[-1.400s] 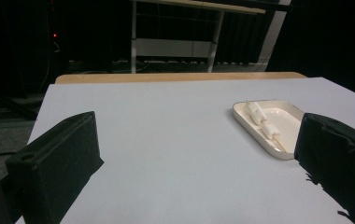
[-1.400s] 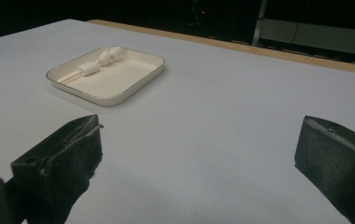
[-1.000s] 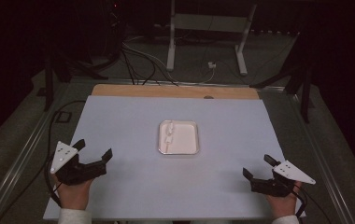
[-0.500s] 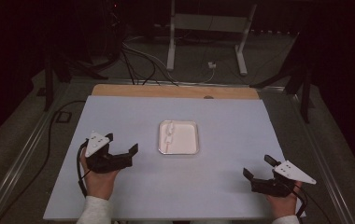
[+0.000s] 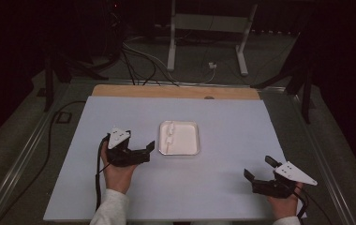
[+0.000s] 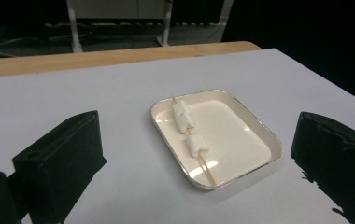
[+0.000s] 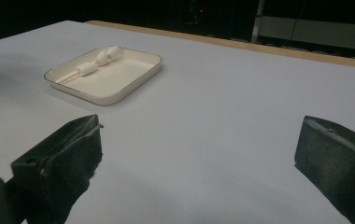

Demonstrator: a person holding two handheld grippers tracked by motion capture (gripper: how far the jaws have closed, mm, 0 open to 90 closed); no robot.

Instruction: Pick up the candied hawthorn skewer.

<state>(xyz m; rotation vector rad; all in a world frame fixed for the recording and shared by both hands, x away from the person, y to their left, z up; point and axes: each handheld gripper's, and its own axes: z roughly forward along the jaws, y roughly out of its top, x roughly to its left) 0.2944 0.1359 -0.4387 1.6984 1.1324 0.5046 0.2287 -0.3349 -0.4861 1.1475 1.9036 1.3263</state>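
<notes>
Pale tabletop [image 5: 223, 187] in a dark room, tray [image 5: 191, 149] at center holding a marshmallow skewer [image 6: 188, 132] along its 9 o'clock edge, left tongs [image 5: 149, 151] wide at that side, likely lined up to grab, right tongs [image 5: 256, 169] wide, waiting at 4 o'clock.

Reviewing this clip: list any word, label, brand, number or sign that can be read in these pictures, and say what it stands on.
None can be read. The white tray, the skewer of marshmallows, the pale table cover and the wooden table edge bear no print. The grey plates on the left gripper and right gripper carry small dark dots, not text. The dark background is too dim to show any sign.
</notes>
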